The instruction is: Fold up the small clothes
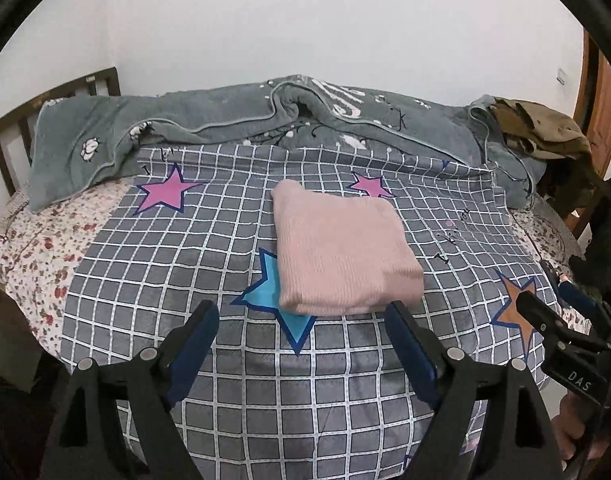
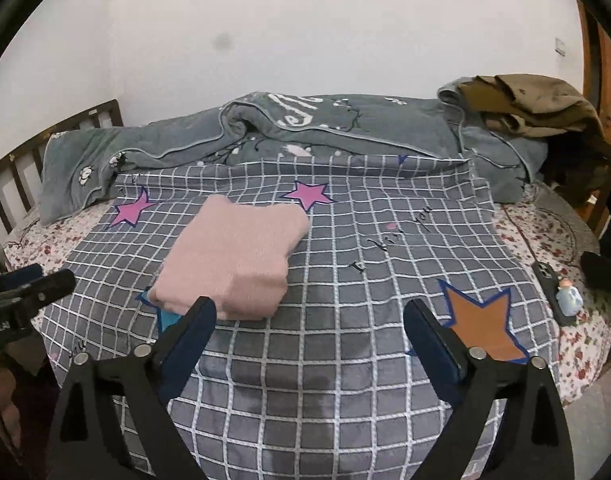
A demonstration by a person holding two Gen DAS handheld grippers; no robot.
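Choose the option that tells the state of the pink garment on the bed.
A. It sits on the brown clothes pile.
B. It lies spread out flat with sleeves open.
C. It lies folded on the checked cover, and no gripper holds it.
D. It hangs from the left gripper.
C: the pink garment lies as a compact folded block on the checked cover, with the left gripper and the right gripper both open and empty.

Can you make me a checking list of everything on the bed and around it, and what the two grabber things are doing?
Surface: checked star sheet spread flat over a flowery sheet.
Job's things: pink garment folded into a neat block, lying on the checked sheet.
Clutter: grey blanket bunched at the back; brown clothes piled on it; phone and small figurine at the right edge.
Grippers: left gripper open, empty; right gripper open, empty.
Cables: nothing seen.
Surroundings: white wall, wooden headboard, door.
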